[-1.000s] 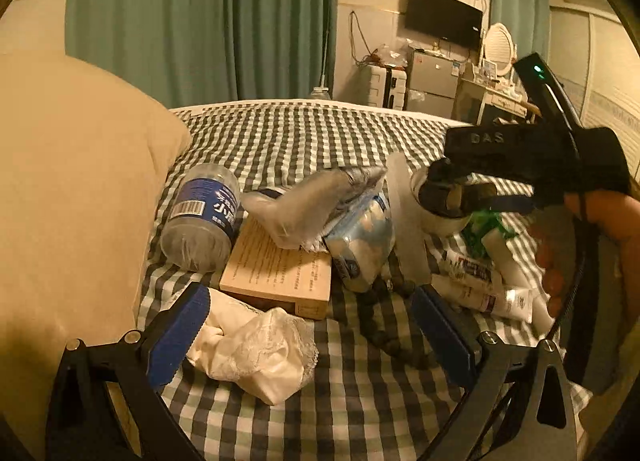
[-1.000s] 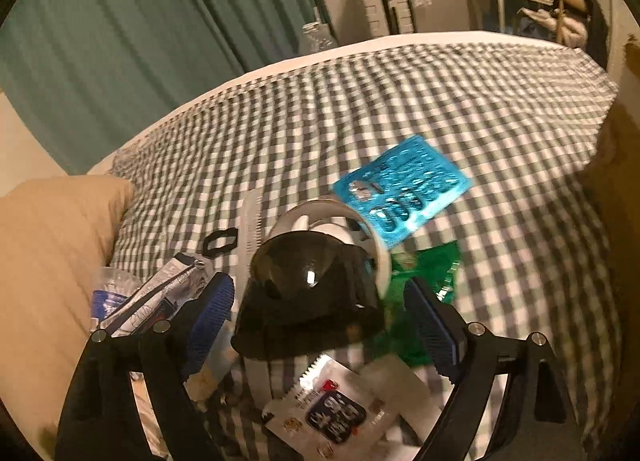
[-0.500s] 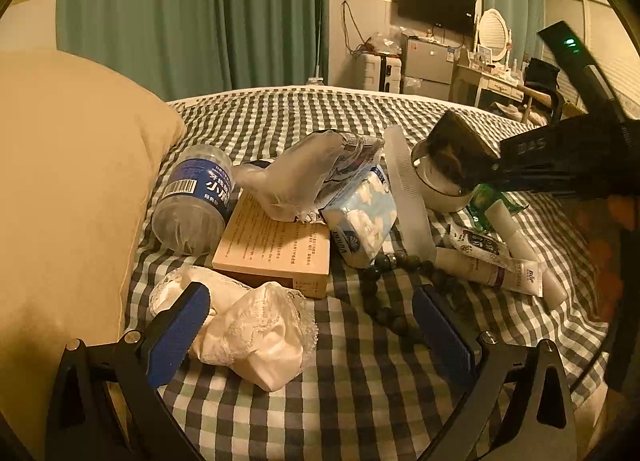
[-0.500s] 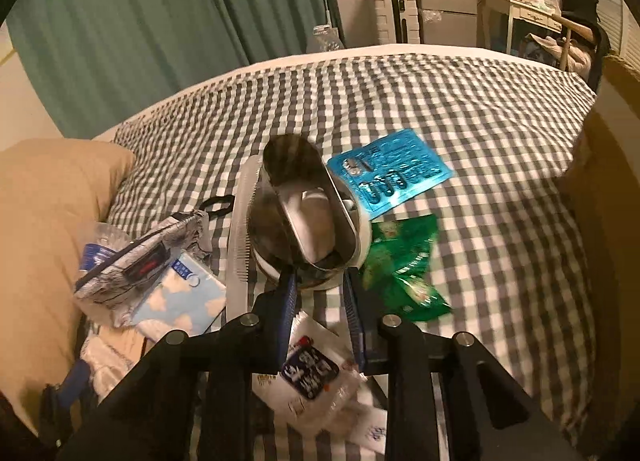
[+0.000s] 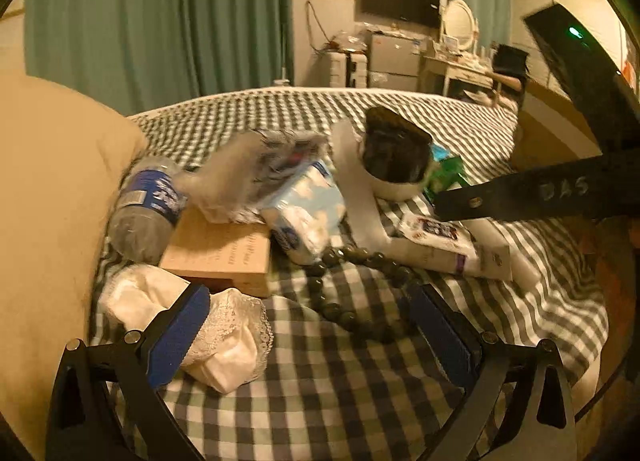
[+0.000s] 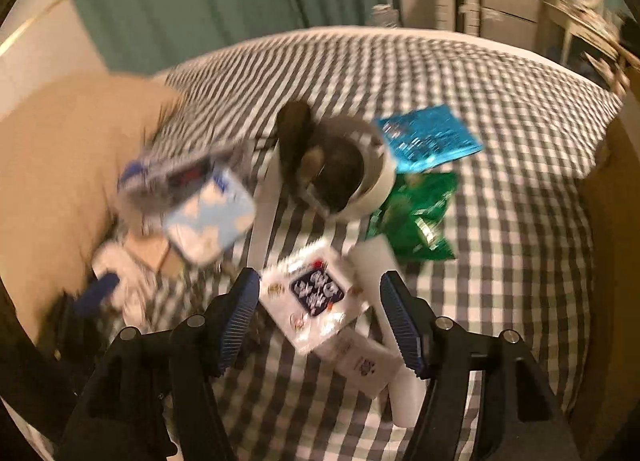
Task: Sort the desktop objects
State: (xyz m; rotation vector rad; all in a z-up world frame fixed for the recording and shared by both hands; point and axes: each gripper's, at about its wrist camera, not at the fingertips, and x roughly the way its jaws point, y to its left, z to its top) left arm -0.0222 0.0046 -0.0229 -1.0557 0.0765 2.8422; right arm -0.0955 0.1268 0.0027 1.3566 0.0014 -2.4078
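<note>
- Left wrist view: left tool (image 5: 308, 335) has its jaws apart, holding nothing; bottle (image 5: 146, 207), box (image 5: 220, 249), tissue pack (image 5: 306, 209) and beads (image 5: 352, 289) lie heaped on the bed (image 5: 340, 393). Sorting looks barely started.
- Right wrist view: right tool (image 6: 318, 315) jaws are opening, empty, over a sachet (image 6: 316, 293); dark lid (image 6: 294, 141) rests in the tape roll (image 6: 378, 177).

Under my claws the bedspread (image 5: 320, 401) is a grey-and-white check. My left gripper (image 5: 308, 337) is black with blue pads, and so is my right gripper (image 6: 320, 321). Beside my left pad lies a white lace-edged cloth (image 5: 224, 341). The box (image 5: 220, 249) is tan, the bottle (image 5: 148, 205) clear with a blue label, the tissue pack (image 5: 304, 213) pale blue with white clouds. The beads (image 5: 352, 285) are dark. The roll of tape (image 6: 376, 181) is white, the flat packet (image 6: 428, 137) bright blue, the crumpled wrapper (image 6: 416, 217) green, the sachet (image 6: 316, 293) white with a navy patch. The curtain (image 5: 160, 21) is teal, the pillow (image 5: 52, 189) beige.
</note>
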